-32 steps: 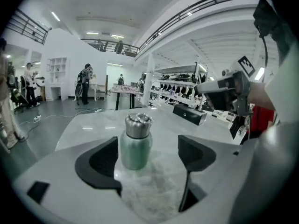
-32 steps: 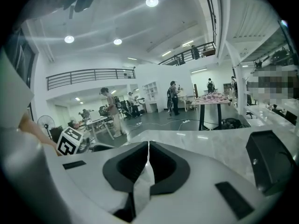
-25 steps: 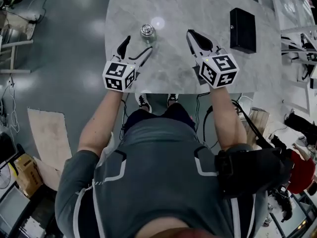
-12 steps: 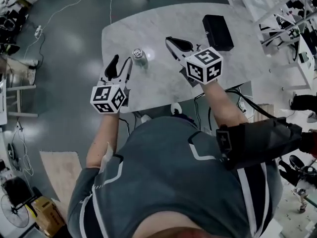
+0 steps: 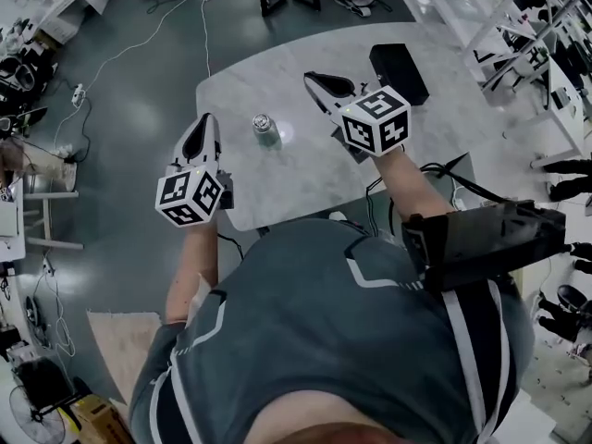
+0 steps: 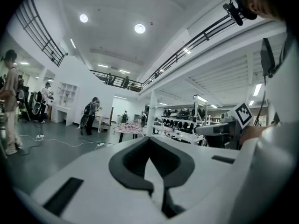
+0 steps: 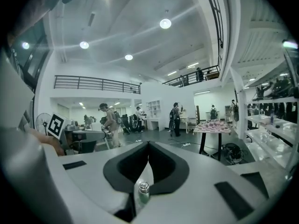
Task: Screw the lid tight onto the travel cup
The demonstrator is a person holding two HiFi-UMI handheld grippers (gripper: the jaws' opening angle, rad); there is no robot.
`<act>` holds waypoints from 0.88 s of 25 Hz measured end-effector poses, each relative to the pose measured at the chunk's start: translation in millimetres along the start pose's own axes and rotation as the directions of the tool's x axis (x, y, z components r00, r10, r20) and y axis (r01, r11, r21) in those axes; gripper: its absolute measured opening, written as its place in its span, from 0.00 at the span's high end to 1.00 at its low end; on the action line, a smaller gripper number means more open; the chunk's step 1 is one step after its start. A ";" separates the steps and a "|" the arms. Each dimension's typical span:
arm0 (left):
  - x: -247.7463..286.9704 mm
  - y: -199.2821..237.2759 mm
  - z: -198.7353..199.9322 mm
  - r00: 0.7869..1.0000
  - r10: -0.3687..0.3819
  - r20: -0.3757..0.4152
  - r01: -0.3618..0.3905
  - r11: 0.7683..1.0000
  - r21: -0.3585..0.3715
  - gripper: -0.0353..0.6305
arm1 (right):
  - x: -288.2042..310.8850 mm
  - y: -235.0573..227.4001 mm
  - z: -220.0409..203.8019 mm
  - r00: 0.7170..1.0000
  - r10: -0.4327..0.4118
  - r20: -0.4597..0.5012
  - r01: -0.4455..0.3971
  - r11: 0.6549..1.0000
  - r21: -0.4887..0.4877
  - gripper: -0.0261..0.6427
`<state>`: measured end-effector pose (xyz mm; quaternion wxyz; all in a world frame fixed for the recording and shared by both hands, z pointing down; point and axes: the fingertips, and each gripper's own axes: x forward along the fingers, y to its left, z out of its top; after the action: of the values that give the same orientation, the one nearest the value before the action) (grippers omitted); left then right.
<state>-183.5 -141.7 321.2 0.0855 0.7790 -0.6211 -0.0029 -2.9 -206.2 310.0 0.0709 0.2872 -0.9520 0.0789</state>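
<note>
1 table (image 5: 296,176), 1 cup (image 5: 265,129) mid-frame, 1 black box (image 5: 399,74) upper right, 2 grippers: L gripper (image 5: 204,120), R gripper (image 5: 312,78), 2 marker cubes (image 5: 190,197), 1 per gripper, 1 person (image 5: 333,340) at btm, 2 round ceiling lamps (image 6: 139,28) upper left of left gripper view

Left gripper (image 5: 203,124) risen above table (image 5: 298,172), fingers (image 5: 196,142) just closed on nothing; right gripper (image 5: 317,83) risen too.

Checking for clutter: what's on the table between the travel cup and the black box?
Bare table only; the right gripper hangs over that stretch, per the head view.
</note>
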 end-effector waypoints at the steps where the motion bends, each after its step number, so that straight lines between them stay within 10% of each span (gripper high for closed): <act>1: -1.0 -2.1 1.5 1.000 -0.009 -0.006 0.009 1.000 0.006 0.93 | -0.4 0.9 1.8 1.000 -0.002 0.001 0.002 1.000 0.000 0.92; 22: 7.1 -22.1 -4.5 0.994 -0.053 -0.092 0.056 0.998 0.026 0.93 | 3.3 -1.9 -0.6 1.000 0.011 0.000 -0.011 0.999 0.033 0.92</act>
<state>-159.9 -143.2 323.4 0.1028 0.7960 -0.5951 0.0393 -4.5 -209.5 311.4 0.0656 0.2832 -0.9521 0.0948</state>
